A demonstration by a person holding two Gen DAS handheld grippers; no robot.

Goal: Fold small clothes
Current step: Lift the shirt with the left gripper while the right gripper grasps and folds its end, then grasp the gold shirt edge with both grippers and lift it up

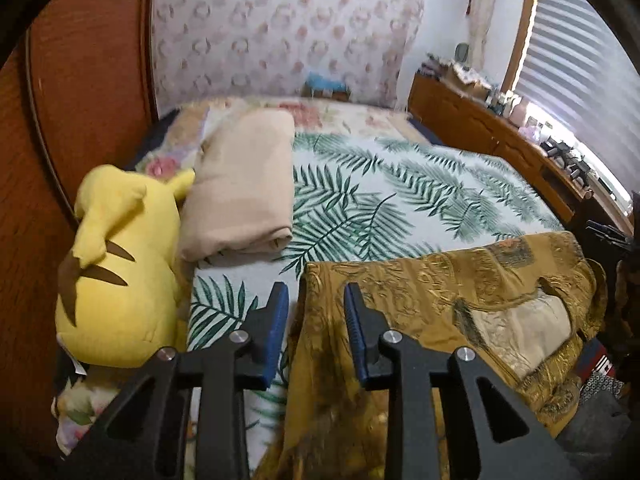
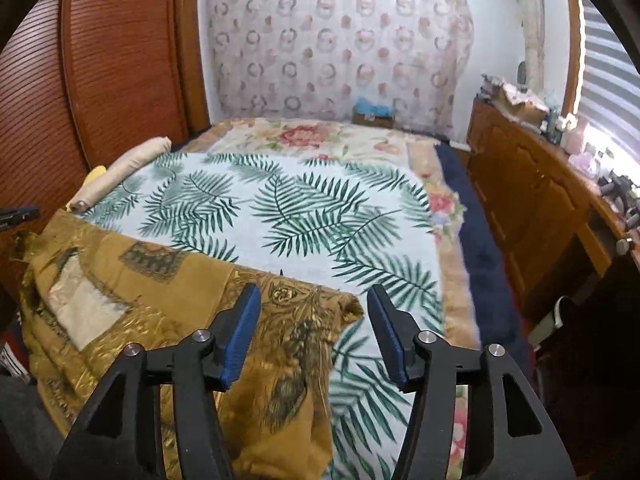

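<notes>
While both grippers hung over the near edge of the bed (image 2: 320, 216), I judged the next move to turn on how the cloth (image 1: 440, 292) lay across them. It was a mustard, gold-printed garment spread flat on the leaf-print sheet, its long axis running side to side along the near edge, with a pale panel (image 1: 528, 320) toward the middle.

My left gripper (image 1: 316, 296) stood over the cloth's left end. Its jaws were parted a little, and the left corner of the cloth sat in the gap between them, but I saw neither pad pressing on it, so I took it as holding nothing.

My right gripper (image 2: 314, 300) stood over the opposite end. Its jaws gaped wider; the cloth's right corner (image 2: 344, 304) lay below and between them, nearer the left finger (image 2: 240, 336), with bare sheet under the right one. Nothing was gripped there either.

So each hand had its own end: 2 corners, 2 grippers, neither nearer the middle. I reckoned a fold would go either away from me, over the open sheet beyond, or end to end along the long axis.

A yellow plush (image 1: 116, 264) and a beige roll (image 1: 244, 184) lay left of the cloth, apart from it, near enough to the left jaws to mind on any sideways swing.
</notes>
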